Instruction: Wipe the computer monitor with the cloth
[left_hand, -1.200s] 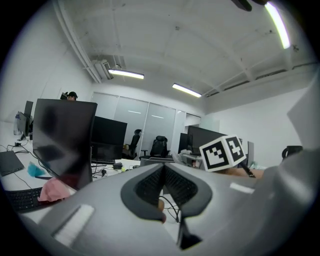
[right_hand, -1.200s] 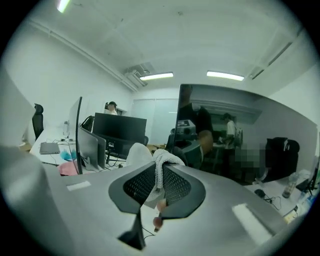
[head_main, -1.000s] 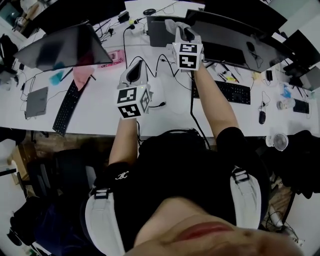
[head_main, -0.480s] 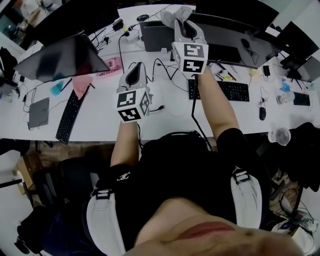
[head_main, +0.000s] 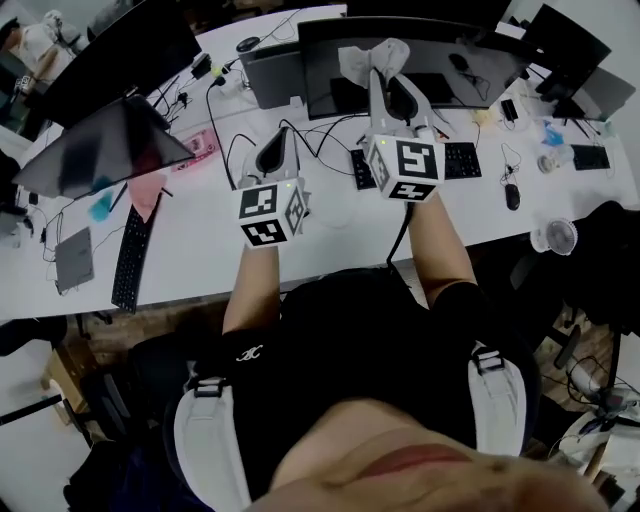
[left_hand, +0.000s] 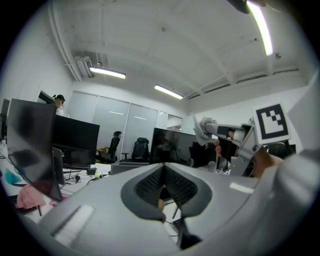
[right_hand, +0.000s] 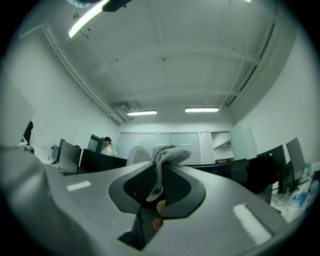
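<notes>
A grey cloth (head_main: 366, 57) is pinched in my right gripper (head_main: 383, 78), which is shut on it and raised in front of the upper left part of the wide dark monitor (head_main: 470, 45). In the right gripper view the cloth (right_hand: 167, 152) bunches out past the right gripper (right_hand: 159, 167). My left gripper (head_main: 280, 136) hovers over the white desk (head_main: 200, 250), left of the monitor, shut and holding nothing. From the left gripper (left_hand: 162, 169) I see the monitor (left_hand: 170, 145) ahead and the cloth (left_hand: 201, 131) to the right.
A black keyboard (head_main: 460, 160) and a mouse (head_main: 512, 196) lie below the monitor, with tangled cables (head_main: 320, 140) between the grippers. At the left stand a tilted monitor (head_main: 95, 150), a pink cloth (head_main: 145, 190), another keyboard (head_main: 130, 250) and a laptop (head_main: 75, 258). A small fan (head_main: 548, 237) sits right.
My right gripper has carried the cloth a little to the right along the monitor's top. The head view has swung, and the left gripper has stayed over the desk.
</notes>
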